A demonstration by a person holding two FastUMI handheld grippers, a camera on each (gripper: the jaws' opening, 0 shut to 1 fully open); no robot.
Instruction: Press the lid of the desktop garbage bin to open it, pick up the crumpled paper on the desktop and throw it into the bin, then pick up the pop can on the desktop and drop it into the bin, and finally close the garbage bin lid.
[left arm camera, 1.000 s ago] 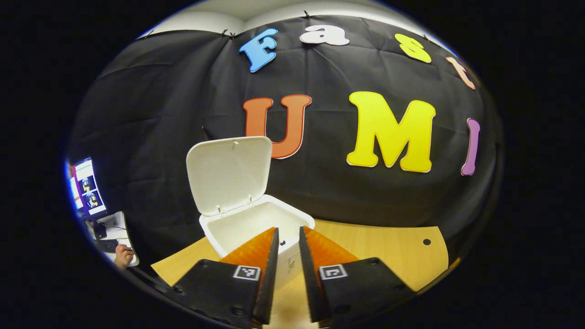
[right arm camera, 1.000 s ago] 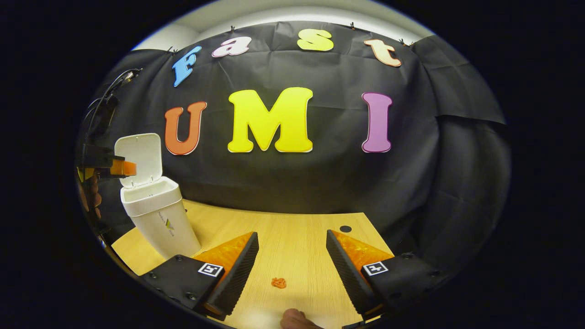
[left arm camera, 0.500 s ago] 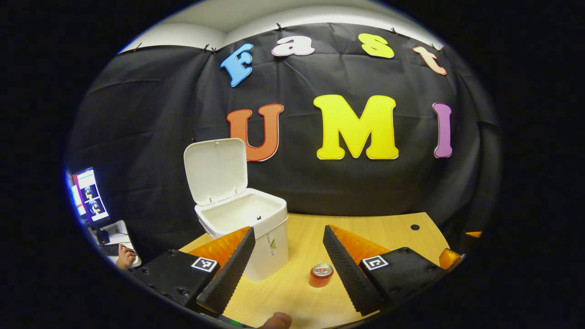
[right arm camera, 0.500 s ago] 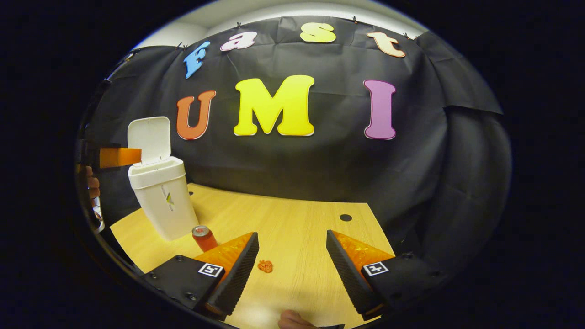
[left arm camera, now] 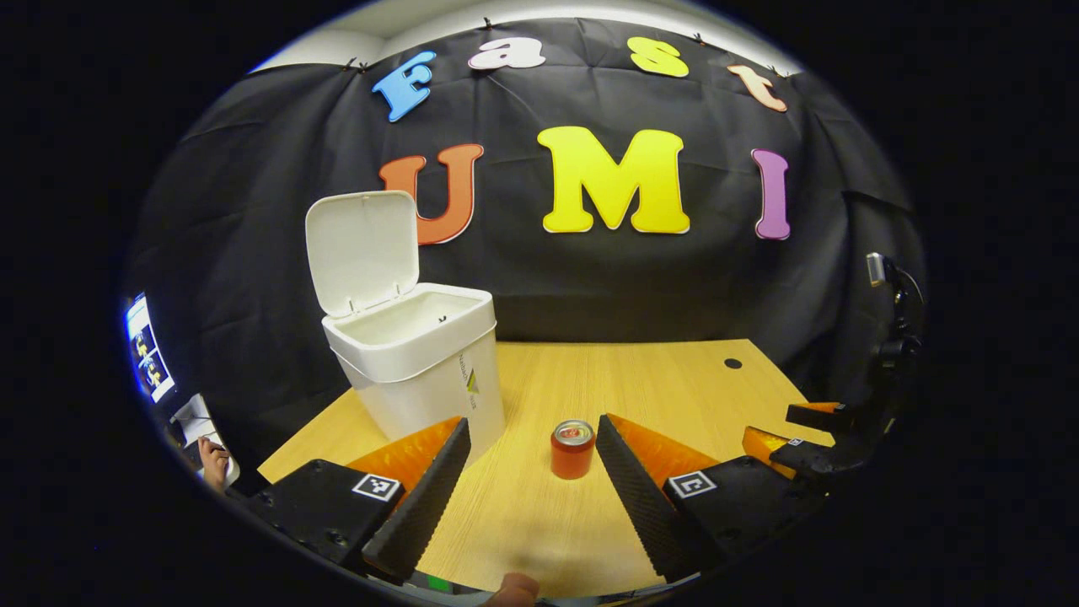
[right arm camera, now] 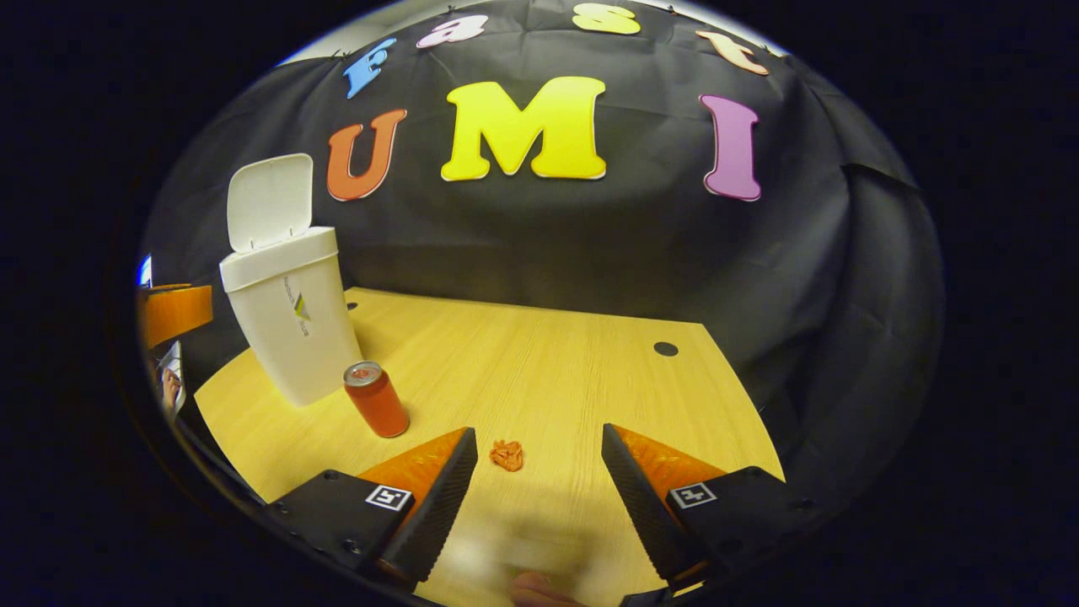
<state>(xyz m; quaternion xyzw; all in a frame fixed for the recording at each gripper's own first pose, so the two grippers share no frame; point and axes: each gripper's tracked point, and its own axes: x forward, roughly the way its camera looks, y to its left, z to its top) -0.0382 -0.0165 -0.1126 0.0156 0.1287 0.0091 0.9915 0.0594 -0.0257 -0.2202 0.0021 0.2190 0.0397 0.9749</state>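
Between the spread fingers of the left gripper (left arm camera: 529, 472), which holds nothing, the can (left arm camera: 572, 449) stands upright on the desk (left arm camera: 641, 371), a little ahead of the tips. Left of the can and just past the left finger sits the bin (left arm camera: 421, 371), its lid (left arm camera: 362, 253) tipped up and back, the inside open. At the right edge of the left gripper view the right gripper (left arm camera: 792, 434) hangs over the desk's edge.

In the right gripper view, that gripper's fingers are also wide apart and empty, and the paper (right arm camera: 507, 454) lies on the desk between them, nearer the left finger and touching neither. Farther left stands the can, with the bin just behind it.
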